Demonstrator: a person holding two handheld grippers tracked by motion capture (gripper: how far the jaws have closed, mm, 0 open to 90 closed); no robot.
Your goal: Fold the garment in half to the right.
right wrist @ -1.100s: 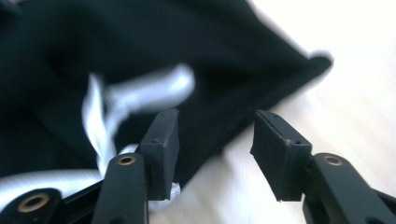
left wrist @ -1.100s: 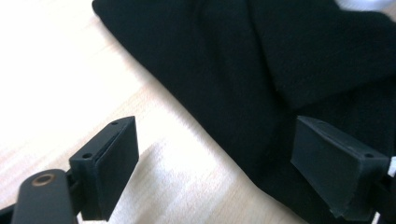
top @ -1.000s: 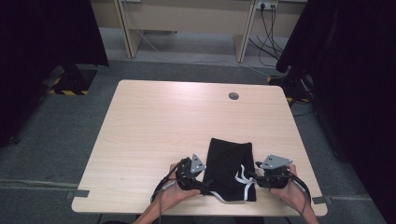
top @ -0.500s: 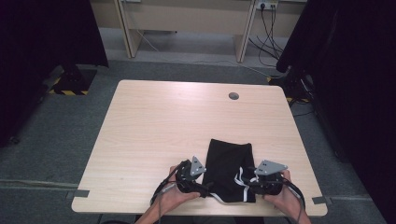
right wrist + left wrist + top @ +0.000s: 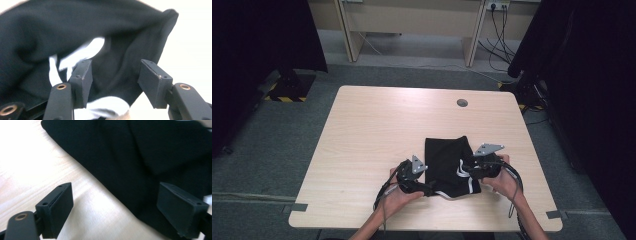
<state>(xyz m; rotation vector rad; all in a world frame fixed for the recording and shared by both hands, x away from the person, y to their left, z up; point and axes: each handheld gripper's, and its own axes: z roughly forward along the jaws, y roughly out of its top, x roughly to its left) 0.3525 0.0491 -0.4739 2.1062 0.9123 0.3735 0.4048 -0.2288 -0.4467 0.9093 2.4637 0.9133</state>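
Note:
A black garment (image 5: 446,159) with white stripes (image 5: 470,185) lies folded on the near middle of the wooden table (image 5: 377,130). My left gripper (image 5: 428,188) rests at its near-left corner. In the left gripper view the garment's (image 5: 140,157) edge runs between the wide-open jaws of the left gripper (image 5: 115,205), untouched by them. My right gripper (image 5: 466,170) sits over the garment's right edge. Its jaws have just been opening. In the right gripper view black cloth (image 5: 75,30) and a white stripe (image 5: 82,53) lie between the jaws of the right gripper (image 5: 115,77), unpinched.
A round cable hole (image 5: 462,103) sits near the table's far edge. Bare wood stretches left of and beyond the garment. Dark curtains (image 5: 257,45) hang on both sides, and cables (image 5: 499,22) trail on the floor behind the table.
My right gripper has moved left and farther from the near edge, onto the garment's right side, and its jaws stand wider. The left gripper has stayed put.

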